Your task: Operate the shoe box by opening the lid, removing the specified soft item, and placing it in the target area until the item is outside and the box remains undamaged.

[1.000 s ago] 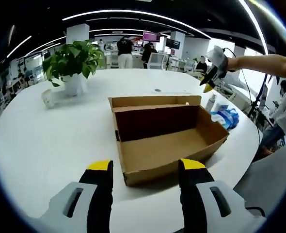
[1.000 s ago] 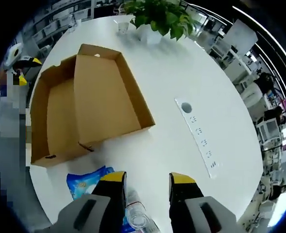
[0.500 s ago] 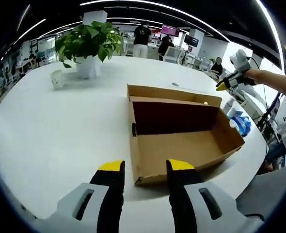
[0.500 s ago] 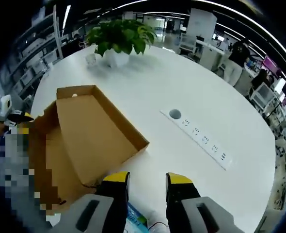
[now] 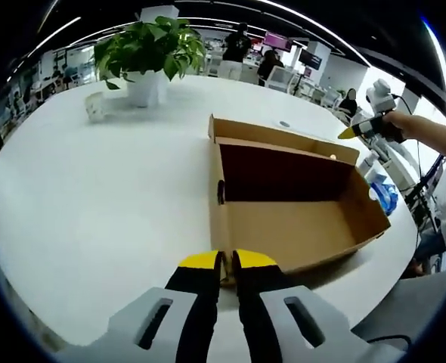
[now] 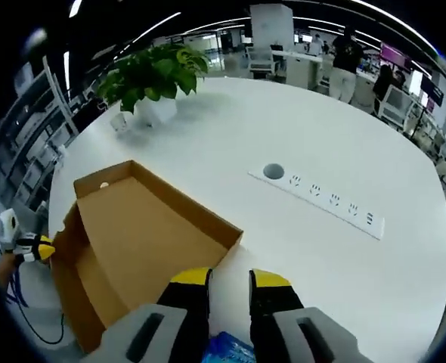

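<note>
An open brown cardboard shoe box (image 5: 283, 227) lies on the white table (image 5: 94, 197) with nothing inside it. My left gripper (image 5: 227, 263) is shut, its yellow tips in front of the box's near corner; contact with the cardboard cannot be told. From the right gripper view the box (image 6: 147, 242) lies to the left, with the left gripper (image 6: 45, 246) beside its far-left corner. My right gripper (image 6: 230, 278) hovers above the table, slightly open and holding nothing. A blue soft packet (image 5: 385, 193) lies outside the box, and the blue packet (image 6: 230, 352) shows just under the right jaws. A hand holds the right gripper (image 5: 349, 133) beyond the box.
A potted plant (image 5: 151, 45) and a small cup (image 5: 96, 106) stand at the far side of the table. A white power strip (image 6: 321, 200) and a round cable hole (image 6: 273, 172) lie right of the box. People and desks are in the background.
Both grippers' jaws have closed in: the left from wide open to shut, the right to a narrow gap. Both cameras moved, the right rising to look across the table. The box stayed put.
</note>
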Motion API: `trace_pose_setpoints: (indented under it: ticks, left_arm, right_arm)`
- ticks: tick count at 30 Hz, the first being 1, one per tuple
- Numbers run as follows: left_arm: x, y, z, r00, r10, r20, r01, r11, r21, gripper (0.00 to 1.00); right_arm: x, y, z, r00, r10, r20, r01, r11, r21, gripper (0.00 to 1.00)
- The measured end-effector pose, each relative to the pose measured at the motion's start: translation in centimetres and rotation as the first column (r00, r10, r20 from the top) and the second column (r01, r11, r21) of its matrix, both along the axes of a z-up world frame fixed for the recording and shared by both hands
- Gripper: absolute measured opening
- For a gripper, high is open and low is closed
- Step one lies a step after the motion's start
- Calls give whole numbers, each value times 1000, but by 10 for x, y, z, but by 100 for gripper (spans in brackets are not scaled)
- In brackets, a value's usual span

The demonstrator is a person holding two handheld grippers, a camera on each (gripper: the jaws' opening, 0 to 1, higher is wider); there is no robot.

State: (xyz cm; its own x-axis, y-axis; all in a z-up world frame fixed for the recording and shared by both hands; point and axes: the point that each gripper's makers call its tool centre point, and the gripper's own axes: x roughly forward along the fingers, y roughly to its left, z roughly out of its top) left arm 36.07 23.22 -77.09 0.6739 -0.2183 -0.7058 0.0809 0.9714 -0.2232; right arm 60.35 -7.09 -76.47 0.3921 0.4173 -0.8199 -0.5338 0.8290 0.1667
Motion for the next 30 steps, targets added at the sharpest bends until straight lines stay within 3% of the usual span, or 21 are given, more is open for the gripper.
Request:
trace_pose_setpoints:
  ticks: [6,11,19,23,26,30]
  left_arm:
    - [1,1,-1,1000,14,3,-14,1000,-12,4]
    - [1,1,0,1000,13,10,-13,1000,2,4]
    - [1,2,0,1000,19,18,-19,1000,21,3]
    - [2,1,0,1000,12,18,-13,999,51,3]
    - [2,2,0,1000,13,18,-14,998,54,3]
    - [1,3,0,1000,23,18,-24,999,46,3]
  right_arm:
    - [6,7,-11,997,-79,-21,79,996,34,17]
    - [6,15,-20,987,-134,-82,141,987,79,16]
    - [7,23,-30,983,-153,-99,161,984,73,15]
    - [2,27,-35,971,-195,-136,208,974,89,8]
    - [3,19,-38,974,-203,-96,207,978,33,2]
    - [1,19,-35,969,-224,-104,231,971,62,0]
